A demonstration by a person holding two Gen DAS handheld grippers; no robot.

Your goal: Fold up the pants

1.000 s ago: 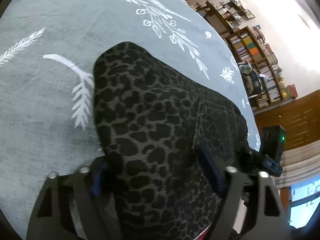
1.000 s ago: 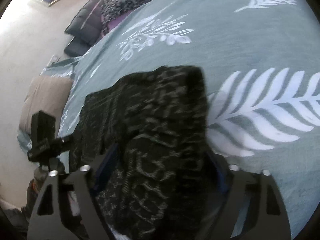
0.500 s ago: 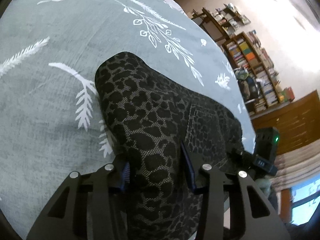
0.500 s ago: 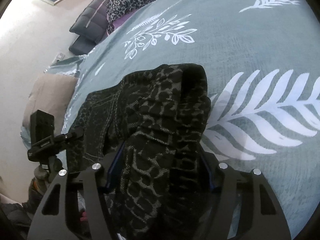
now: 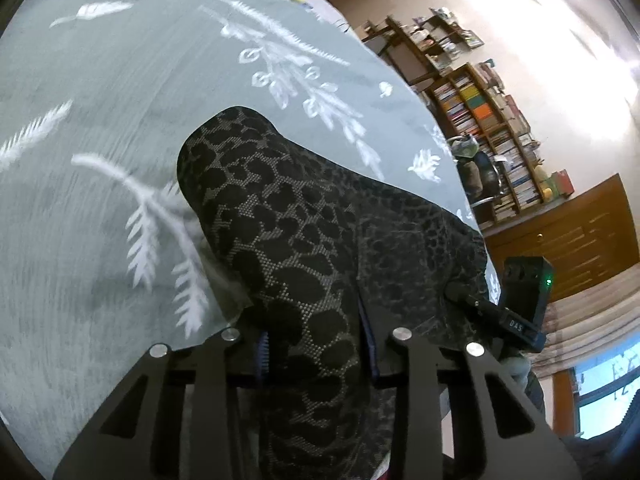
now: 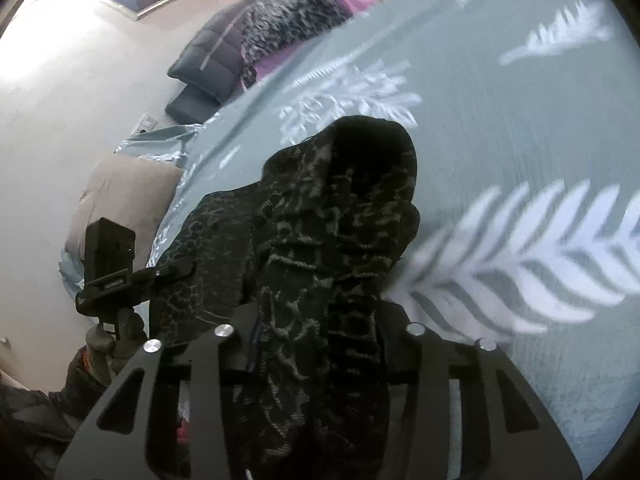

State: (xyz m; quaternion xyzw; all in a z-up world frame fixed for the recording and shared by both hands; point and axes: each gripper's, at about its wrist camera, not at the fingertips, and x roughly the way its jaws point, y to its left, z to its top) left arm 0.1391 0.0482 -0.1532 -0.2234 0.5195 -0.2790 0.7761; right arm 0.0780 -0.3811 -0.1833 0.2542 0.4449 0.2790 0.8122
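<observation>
Since a second ago both pairs of jaws have drawn in from wide apart, and they are closing now on the leopard-print pants [image 5: 304, 240], with the cloth bunched up between them.

The left gripper [image 5: 316, 350] has its blue-edged fingers [image 5: 262, 354] pressed against a thick fold of the pants, which fills the gap and runs down under the camera. The right gripper [image 6: 318, 344] grasps another bunch of the same pants [image 6: 344, 216], the cloth dark and ridged between its fingers [image 6: 246, 344].

From the left gripper the pants stretch away to a rounded far end and spread right toward the bed edge. From the right gripper they rise in a hump whose far end curls open.

The pants lie on a grey-green bedspread [image 5: 80, 220] with white leaf prints. Far off in the left view stand bookshelves [image 5: 492, 128]; in the right view a pile of clothes [image 6: 280, 24] sits at the far end of the bed.
</observation>
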